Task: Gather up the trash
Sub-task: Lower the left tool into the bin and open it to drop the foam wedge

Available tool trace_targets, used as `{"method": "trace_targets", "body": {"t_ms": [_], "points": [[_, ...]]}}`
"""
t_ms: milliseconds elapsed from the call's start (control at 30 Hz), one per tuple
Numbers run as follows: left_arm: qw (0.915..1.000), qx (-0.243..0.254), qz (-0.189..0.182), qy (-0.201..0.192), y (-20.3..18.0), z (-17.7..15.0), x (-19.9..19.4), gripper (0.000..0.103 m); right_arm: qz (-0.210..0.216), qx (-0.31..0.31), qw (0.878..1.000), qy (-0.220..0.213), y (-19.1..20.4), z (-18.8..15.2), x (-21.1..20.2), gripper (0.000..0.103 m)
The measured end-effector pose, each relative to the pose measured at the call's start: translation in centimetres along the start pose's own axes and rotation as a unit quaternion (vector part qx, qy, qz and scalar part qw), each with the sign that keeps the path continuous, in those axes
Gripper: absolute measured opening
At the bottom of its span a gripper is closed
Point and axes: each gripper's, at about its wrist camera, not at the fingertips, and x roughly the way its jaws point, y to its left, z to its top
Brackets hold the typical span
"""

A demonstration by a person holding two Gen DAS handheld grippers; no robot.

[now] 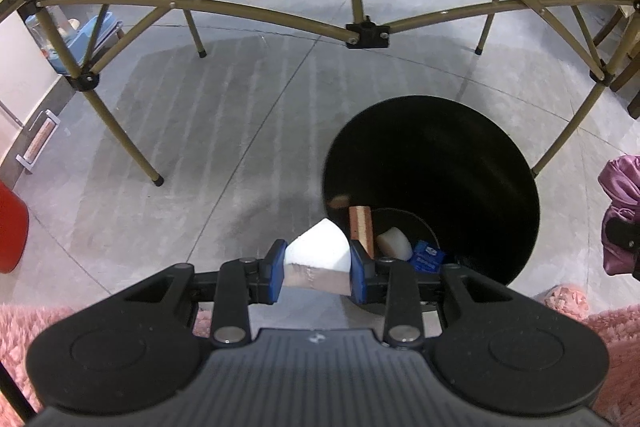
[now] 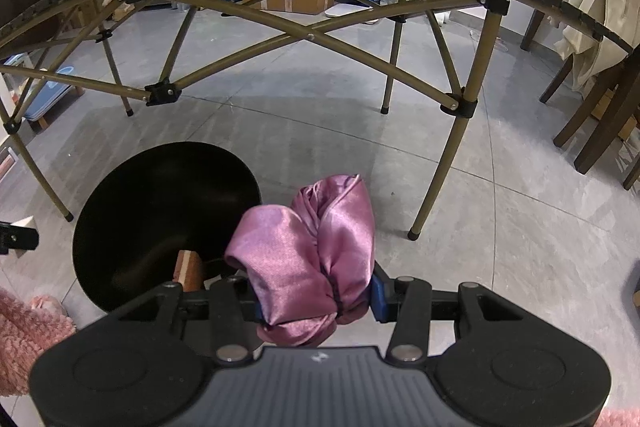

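my left tongs (image 1: 318,273) are clamped on a white foam wedge (image 1: 318,251), and they hang just short of the near-left rim of the black bin (image 1: 432,131), not squarely over its mouth. if i let go from here, i judge the wedge could clip the rim or drop to the grey floor (image 1: 200,147) beside it; foam is light and would likely bounce away under the folding bench (image 1: 366,35). inside the bin i can see a brown block (image 1: 361,231), a white lump (image 1: 394,245) and a blue packet (image 1: 428,257), so there is room.

my right tongs (image 2: 316,297) are closed on a bundle of purple satin cloth (image 2: 308,251), held to the right of the bin (image 2: 160,207), over the floor rather than over the opening. the slick fabric bulges well above the pads, so i suspect it could slide out early, or drape over the rim instead of falling in. bringing both tongs over the one mouth together risks a knock between them.
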Motion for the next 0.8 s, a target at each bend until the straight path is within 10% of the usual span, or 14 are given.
{"method": "trace_targets", "body": {"t_ms": [800], "points": [[0.9989, 0.019, -0.029, 0.031, -8.0, 3.0, 3.1, 0.033, -0.002, 0.023, 1.0, 0.008, -0.4, 1.1, 1.9, 0.045]]}}
